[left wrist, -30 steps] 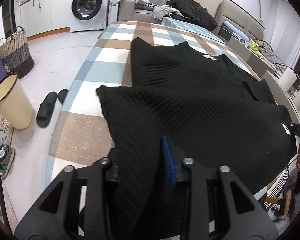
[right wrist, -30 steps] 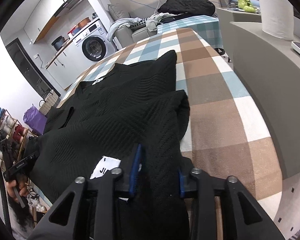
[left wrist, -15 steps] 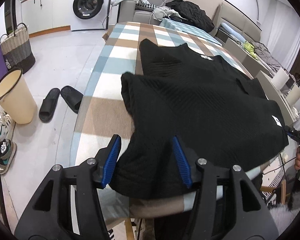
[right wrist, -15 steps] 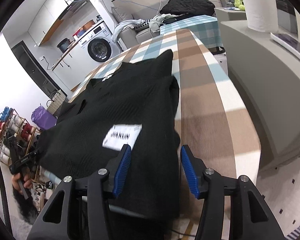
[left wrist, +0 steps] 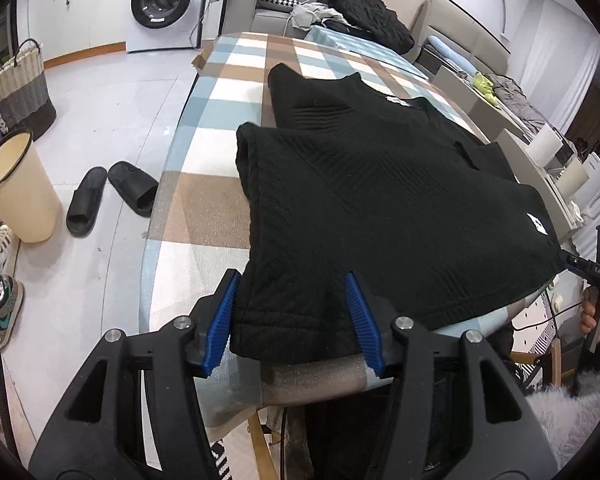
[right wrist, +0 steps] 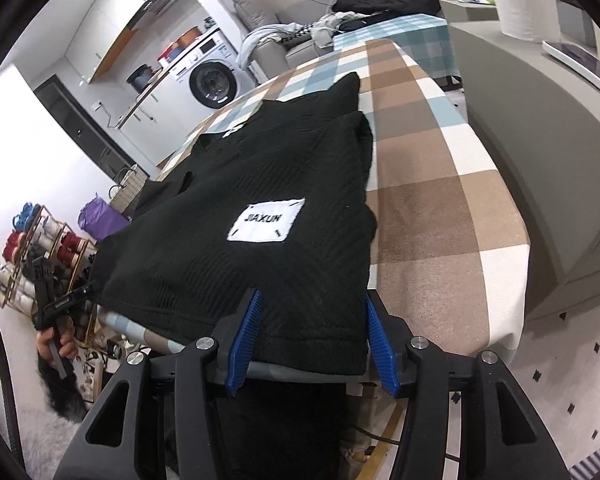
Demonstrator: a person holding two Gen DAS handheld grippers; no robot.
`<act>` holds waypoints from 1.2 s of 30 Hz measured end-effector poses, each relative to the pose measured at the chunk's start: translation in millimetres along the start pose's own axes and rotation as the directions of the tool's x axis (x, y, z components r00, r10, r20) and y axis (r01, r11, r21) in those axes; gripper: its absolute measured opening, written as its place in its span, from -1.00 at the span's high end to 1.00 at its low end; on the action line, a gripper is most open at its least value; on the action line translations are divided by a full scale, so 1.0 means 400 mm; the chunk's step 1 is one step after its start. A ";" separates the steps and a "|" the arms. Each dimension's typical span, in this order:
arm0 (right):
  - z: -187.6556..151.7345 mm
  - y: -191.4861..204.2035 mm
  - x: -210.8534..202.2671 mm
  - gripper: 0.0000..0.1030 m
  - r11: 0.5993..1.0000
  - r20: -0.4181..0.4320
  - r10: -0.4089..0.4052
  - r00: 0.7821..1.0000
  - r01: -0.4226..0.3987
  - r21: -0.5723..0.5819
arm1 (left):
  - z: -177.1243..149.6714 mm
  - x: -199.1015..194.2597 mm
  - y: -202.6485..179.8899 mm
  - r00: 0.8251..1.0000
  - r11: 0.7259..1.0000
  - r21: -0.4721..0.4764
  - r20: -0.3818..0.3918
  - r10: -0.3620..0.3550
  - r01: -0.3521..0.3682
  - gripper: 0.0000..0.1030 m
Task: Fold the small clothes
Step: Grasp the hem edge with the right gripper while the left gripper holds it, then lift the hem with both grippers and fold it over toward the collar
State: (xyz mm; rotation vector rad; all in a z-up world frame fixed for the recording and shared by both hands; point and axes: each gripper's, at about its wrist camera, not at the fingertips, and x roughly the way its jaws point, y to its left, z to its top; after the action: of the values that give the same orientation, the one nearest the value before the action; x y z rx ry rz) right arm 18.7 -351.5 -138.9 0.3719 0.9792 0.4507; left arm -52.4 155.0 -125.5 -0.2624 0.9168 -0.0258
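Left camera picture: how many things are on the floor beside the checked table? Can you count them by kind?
Black slippers: 2
Cream bin: 1
Woven basket: 1
Washing machine: 1
Sneakers, seen at the picture's edge: at least 2
Total: at least 7

Folded black knit sweater (left wrist: 380, 208) flat on checked table (left wrist: 204, 208)

L tongs (left wrist: 292, 320) & R tongs (right wrist: 312, 336), jaws apart, just opened.
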 end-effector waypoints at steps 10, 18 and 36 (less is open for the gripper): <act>0.007 0.009 -0.020 -0.02 0.998 -0.002 0.059 0.998 -0.059 -0.009 | 0.008 -0.066 -0.027 0.998 0.998 0.043 0.035 -0.044 0.042 0.02; 0.010 0.001 -0.006 -0.01 0.993 0.003 0.116 0.993 -0.117 0.027 | 0.011 -0.032 0.004 0.997 0.997 -0.055 0.060 -0.054 0.057 0.72; 0.090 -0.031 -0.059 0.88 0.946 0.245 0.256 0.935 -0.295 0.137 | 0.118 -0.059 -0.011 0.966 0.989 -0.097 0.244 -0.088 0.115 0.90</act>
State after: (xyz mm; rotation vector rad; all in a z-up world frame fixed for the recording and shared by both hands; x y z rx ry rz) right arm 40.5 -377.8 -110.3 0.7085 0.7482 0.5677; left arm -29.0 163.9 -78.7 -0.4063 0.6645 -0.0373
